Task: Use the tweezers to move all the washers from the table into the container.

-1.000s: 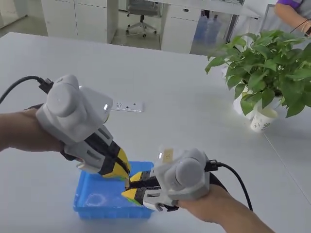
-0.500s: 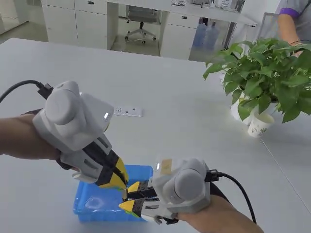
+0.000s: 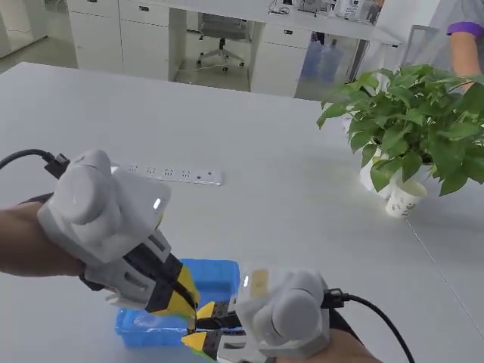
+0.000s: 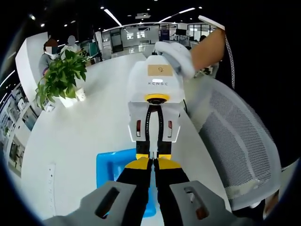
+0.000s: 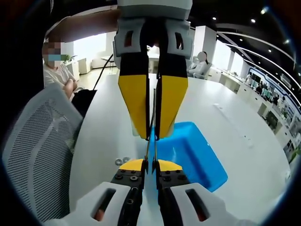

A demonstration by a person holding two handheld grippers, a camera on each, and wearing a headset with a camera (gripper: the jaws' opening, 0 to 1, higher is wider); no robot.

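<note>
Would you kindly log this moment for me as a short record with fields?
tool: thin metal tweezers, gripped by both grippers
left gripper: shut on tweezers
right gripper: shut on tweezers
container: blue plastic container, below the jaws
washers: small metal washers on the white table, outside the container

left gripper (image 3: 189,306), right gripper (image 3: 200,327), drawn back (toward the person), over container (image 3: 219,274) near edge

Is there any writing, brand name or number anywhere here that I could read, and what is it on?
"KENSC", roughly, blurred: white body of the right claw, left gripper view.
Tan sticker above it: mark too small to read.
Paper cup beside the potted plant: print too blurred.
</note>
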